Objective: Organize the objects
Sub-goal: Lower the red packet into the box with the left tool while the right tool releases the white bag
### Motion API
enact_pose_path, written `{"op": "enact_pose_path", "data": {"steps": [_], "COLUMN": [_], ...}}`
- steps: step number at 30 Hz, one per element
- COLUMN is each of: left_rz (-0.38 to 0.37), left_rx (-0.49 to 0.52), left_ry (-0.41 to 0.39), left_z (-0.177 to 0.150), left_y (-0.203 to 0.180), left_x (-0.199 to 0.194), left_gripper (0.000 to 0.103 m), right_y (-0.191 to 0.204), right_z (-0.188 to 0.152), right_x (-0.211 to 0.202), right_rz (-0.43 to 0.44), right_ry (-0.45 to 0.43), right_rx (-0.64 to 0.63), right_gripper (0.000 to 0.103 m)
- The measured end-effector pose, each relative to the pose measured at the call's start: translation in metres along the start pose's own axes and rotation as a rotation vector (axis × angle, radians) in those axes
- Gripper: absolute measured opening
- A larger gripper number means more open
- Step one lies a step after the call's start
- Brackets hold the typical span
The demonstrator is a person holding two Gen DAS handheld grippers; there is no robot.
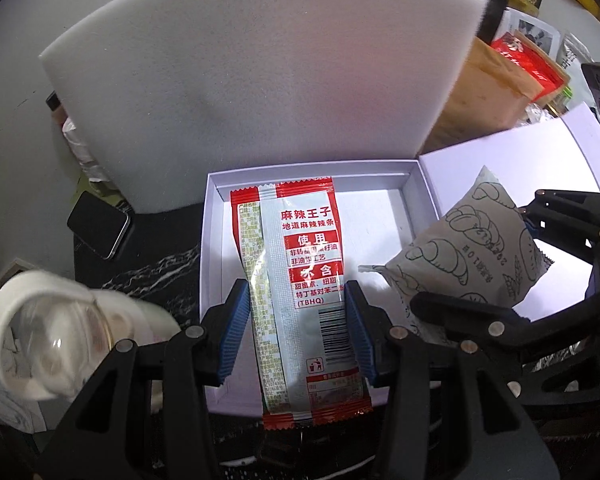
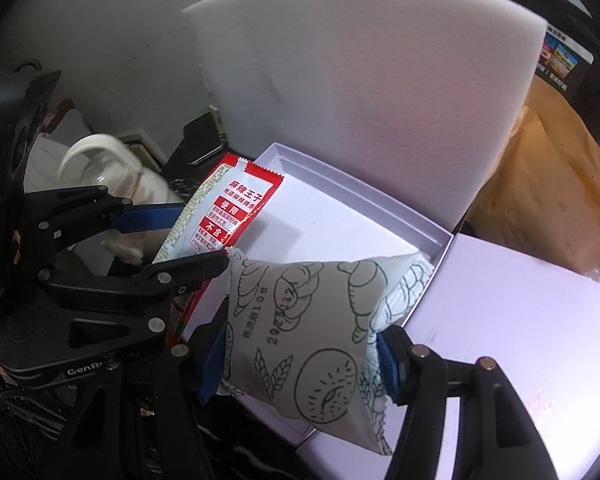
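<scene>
Left wrist view: left gripper (image 1: 296, 332) pinches the red spicy-strip packet (image 1: 300, 288) at frame centre, over the open white box (image 1: 416, 196) — bare inside, so nothing looks packed yet. At right, the right gripper (image 2: 300, 364) clamps the bread pouch (image 2: 300, 328). Both still need setting down. White foam sheet (image 1: 260, 80) stands behind; jar (image 1: 56, 336) and phone (image 1: 98, 230) crowd the left.

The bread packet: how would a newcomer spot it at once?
Find the open white box in front of the big foam sheet. Over its right side, the right gripper clamps a puffy bread packet. Unlike the flat red snack packet nearby, it is pale with outline drawings of croissants and wheat.
</scene>
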State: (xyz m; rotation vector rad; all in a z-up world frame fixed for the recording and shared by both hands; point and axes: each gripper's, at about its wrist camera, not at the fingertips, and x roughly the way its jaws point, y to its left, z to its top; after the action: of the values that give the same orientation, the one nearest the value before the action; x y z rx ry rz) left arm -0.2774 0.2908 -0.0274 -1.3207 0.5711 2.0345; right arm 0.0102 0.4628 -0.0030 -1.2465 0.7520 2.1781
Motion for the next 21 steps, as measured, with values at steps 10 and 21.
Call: {"op": "enact_pose_path", "data": {"steps": [10,21], "left_rz": [0.008,0.010], "left_rx": [0.001,-0.020], "left_ry": [0.010,0.046], "left_z": [0.020,0.026], "left_y": [0.017,0.032], "left_x": [0.043,0.089], "left_gripper": [0.046,0.046], "right_y": [-0.018,-0.030], "right_z": [0.017,0.028], "right_x": [0.030,0.067], "right_rz": [-0.033,-0.059], "right_ry": [-0.004,0.024], "right_rx": [0.008,0.028], "right_gripper": [0.062,0.062]}}
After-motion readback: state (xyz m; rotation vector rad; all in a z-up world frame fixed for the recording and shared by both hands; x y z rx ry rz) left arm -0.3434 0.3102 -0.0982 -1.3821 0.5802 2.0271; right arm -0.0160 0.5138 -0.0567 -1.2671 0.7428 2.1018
